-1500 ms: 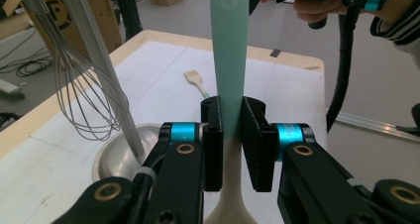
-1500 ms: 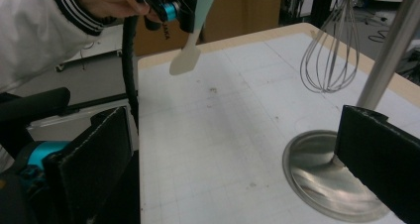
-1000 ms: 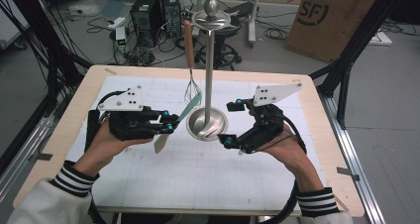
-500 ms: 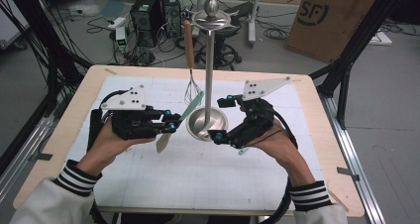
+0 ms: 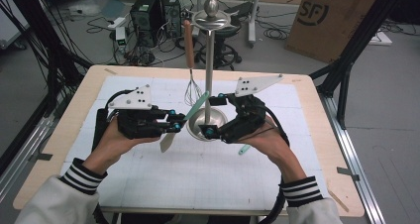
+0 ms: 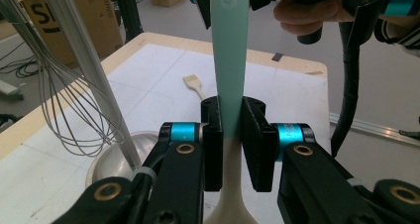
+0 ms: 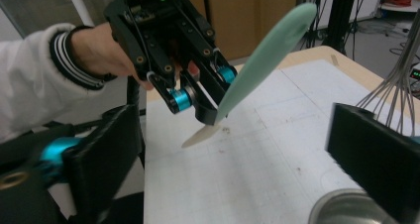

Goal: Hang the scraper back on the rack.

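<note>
My left gripper is shut on a spatula at the point where its mint-green handle meets the cream blade. The left gripper view shows the spatula pinched between the pads of that gripper, the handle rising straight ahead. My right gripper stands open beside the steel stand's round base, and its jaws have just been closing a little. In the right gripper view the spatula slants across the wide gap of that gripper, and neither pad presses on it.
The steel stand's pole rises at the table's middle, and a wire whisk with a wooden handle hangs from it. A small wooden brush lies on the white mat. A mint-green item lies by my right hand.
My right gripper has moved left, from beside the stand to its base and the spatula's handle end. The left gripper and the spatula have stayed in place.
</note>
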Demonstrator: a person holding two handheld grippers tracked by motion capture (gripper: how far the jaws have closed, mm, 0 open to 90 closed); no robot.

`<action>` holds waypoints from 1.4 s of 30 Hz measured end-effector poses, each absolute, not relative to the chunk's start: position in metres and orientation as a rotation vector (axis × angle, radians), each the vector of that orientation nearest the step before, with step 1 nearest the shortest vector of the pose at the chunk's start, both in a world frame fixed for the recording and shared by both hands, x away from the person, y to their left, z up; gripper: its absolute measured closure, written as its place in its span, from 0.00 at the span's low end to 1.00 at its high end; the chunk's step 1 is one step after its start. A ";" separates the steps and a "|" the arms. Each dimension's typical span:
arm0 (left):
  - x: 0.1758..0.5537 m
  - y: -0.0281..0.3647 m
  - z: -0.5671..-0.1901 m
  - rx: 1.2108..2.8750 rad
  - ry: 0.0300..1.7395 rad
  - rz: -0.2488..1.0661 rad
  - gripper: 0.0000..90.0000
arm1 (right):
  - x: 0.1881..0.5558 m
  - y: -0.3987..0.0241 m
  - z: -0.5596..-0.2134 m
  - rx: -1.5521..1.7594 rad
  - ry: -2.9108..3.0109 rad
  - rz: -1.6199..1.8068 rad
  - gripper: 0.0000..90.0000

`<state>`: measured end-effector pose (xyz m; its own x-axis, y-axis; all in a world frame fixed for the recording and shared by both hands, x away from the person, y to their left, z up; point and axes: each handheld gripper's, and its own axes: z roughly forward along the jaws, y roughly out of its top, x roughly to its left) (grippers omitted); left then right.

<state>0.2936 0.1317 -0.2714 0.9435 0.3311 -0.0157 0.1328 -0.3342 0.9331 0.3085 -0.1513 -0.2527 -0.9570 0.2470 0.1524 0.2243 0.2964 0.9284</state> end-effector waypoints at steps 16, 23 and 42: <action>0.295 0.132 -0.272 1.922 0.331 0.209 0.89 | 0.316 -0.141 -0.253 0.475 2.530 1.829 0.30; 0.295 0.131 -0.274 1.920 0.332 0.205 0.89 | 0.317 -0.138 -0.253 0.489 2.530 1.841 0.41; 0.295 0.132 -0.276 1.914 0.349 0.211 0.88 | 0.318 -0.136 -0.252 0.548 2.503 1.839 0.61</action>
